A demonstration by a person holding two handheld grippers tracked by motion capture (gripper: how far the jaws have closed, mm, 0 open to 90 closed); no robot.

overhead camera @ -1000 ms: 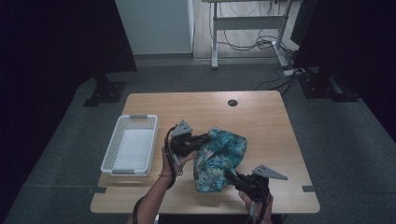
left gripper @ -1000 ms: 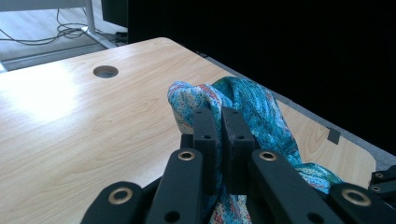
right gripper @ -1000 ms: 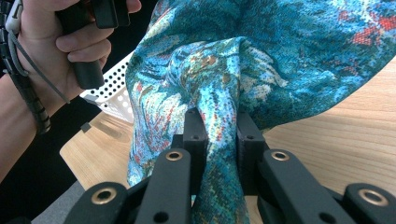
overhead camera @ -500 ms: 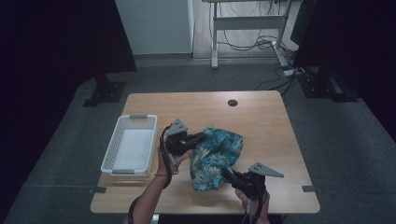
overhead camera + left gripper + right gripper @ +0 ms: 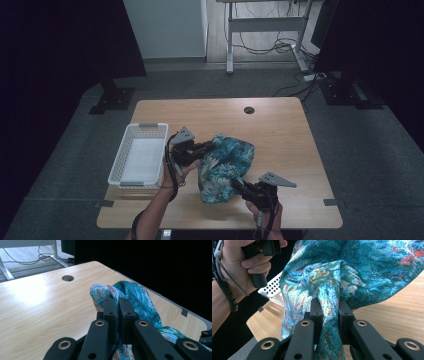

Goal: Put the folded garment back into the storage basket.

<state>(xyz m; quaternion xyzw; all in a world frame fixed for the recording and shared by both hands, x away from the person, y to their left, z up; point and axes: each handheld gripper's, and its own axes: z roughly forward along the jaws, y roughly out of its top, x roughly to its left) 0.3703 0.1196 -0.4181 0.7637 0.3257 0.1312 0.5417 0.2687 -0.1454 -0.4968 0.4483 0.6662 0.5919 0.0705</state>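
Between the two grippers, near the front middle of the bench (image 5: 280, 120), a blue patterned cloth (image 5: 224, 167) hangs bunched. The left gripper (image 5: 204, 148) has its jaws clamped on the cloth's far left edge; the right gripper (image 5: 239, 186) has its jaws clamped on the near right edge. The cloth's long axis runs from far left to near right, along the line joining both grips, so any spreading would mean pulling the hands apart along it. A white basket (image 5: 140, 159) sits just left, nearer the left hand.
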